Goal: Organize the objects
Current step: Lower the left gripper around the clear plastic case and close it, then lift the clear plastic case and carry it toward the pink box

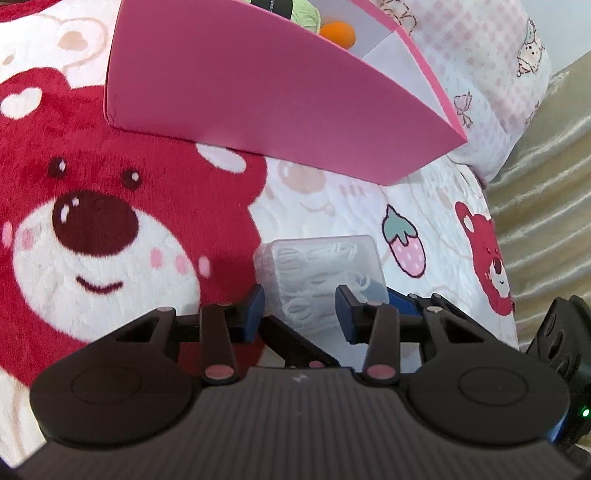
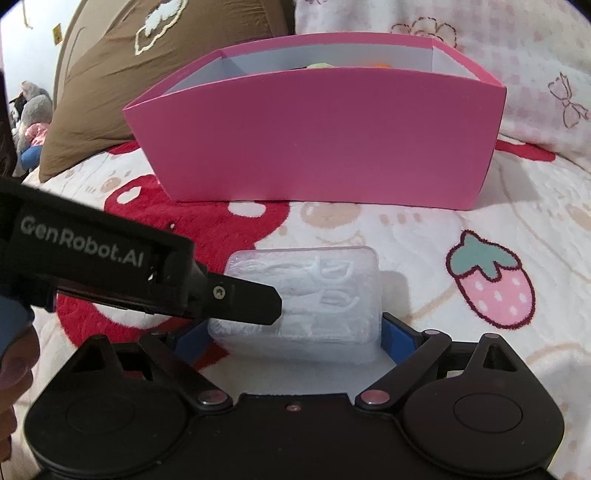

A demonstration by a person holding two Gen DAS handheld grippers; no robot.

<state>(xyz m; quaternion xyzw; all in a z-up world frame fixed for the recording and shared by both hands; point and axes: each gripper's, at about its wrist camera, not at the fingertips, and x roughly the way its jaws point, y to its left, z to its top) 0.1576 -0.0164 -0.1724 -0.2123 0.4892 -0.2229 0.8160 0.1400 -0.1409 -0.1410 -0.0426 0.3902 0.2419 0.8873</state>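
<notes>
The clear rectangular plastic case of white picks point(image 2: 303, 295) lies on the bear-print blanket point(image 2: 443, 229), near the pink cardboard box point(image 2: 317, 140). The right gripper point(image 2: 291, 332) clasps its sides. The left gripper point(image 1: 300, 308) pinches one end. Only the left view shows the orange ball point(image 1: 338, 32) inside the box

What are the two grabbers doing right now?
Left gripper: closed on the clear plastic case.
Right gripper: closed on the same case, across its width.
</notes>
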